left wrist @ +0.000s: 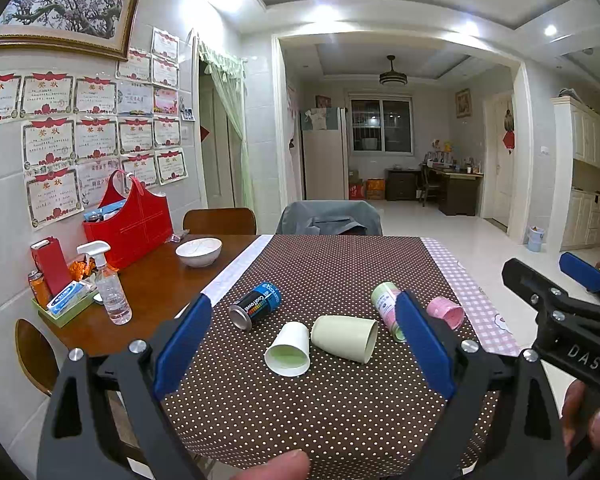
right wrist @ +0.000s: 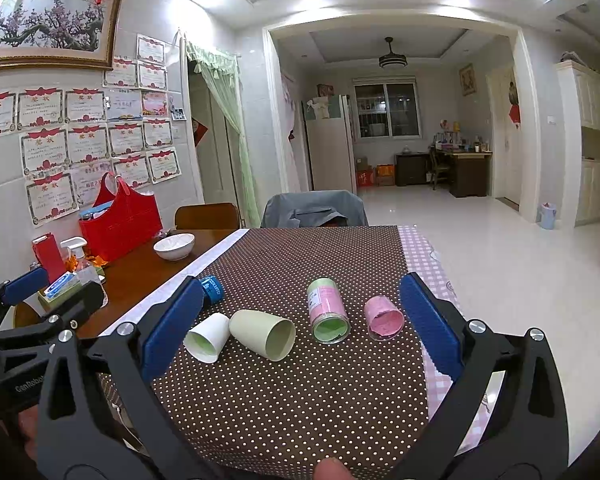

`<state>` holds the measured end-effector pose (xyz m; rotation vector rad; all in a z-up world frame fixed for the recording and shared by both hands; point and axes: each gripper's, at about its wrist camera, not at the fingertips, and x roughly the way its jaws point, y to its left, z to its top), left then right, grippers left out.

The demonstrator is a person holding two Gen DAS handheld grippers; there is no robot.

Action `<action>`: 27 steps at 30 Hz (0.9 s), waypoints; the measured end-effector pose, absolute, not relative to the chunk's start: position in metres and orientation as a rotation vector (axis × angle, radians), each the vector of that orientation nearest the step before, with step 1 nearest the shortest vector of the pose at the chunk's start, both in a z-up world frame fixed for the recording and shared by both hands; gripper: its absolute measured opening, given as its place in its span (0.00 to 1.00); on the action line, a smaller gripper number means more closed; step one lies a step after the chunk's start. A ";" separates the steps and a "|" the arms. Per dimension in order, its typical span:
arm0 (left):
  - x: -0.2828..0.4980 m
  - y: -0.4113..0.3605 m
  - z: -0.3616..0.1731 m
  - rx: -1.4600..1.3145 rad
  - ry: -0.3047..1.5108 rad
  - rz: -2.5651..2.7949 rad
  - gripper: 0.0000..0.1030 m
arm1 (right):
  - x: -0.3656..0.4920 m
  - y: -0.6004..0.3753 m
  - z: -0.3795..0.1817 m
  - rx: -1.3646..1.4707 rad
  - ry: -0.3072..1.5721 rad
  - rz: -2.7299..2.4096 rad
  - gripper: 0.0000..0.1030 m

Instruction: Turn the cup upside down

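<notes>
A pale green cup (left wrist: 346, 337) (right wrist: 263, 333) lies on its side on the brown dotted cloth (left wrist: 320, 408), mouth toward me. A white paper cup (left wrist: 289, 349) (right wrist: 205, 338) lies on its side touching its left. A small pink cup (left wrist: 446, 311) (right wrist: 383, 317) lies on its side to the right. My left gripper (left wrist: 303, 338) is open and empty, held above and in front of the cups. My right gripper (right wrist: 302, 326) is open and empty, framing the cups from the near side. Each gripper shows at the edge of the other's view.
A black and blue can (left wrist: 256, 305) (right wrist: 212, 288) and a green and pink can (left wrist: 388, 306) (right wrist: 327, 312) lie on the cloth. On the wooden table (left wrist: 152, 280) at left stand a white bowl (left wrist: 199, 252), spray bottle (left wrist: 109, 284), red bag (left wrist: 130, 224) and a tray of small items. Chairs stand behind the table.
</notes>
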<state>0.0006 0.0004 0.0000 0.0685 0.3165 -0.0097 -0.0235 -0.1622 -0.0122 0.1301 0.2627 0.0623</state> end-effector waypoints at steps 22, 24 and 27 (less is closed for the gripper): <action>-0.004 0.004 0.003 0.067 0.320 -0.010 0.89 | -0.024 -0.162 -0.012 0.133 0.265 0.061 0.94; -0.005 0.005 0.003 0.067 0.320 -0.010 0.89 | -0.024 -0.162 -0.012 0.135 0.265 0.061 0.94; -0.004 0.004 0.003 0.068 0.320 -0.010 0.89 | -0.024 -0.162 -0.012 0.135 0.265 0.061 0.94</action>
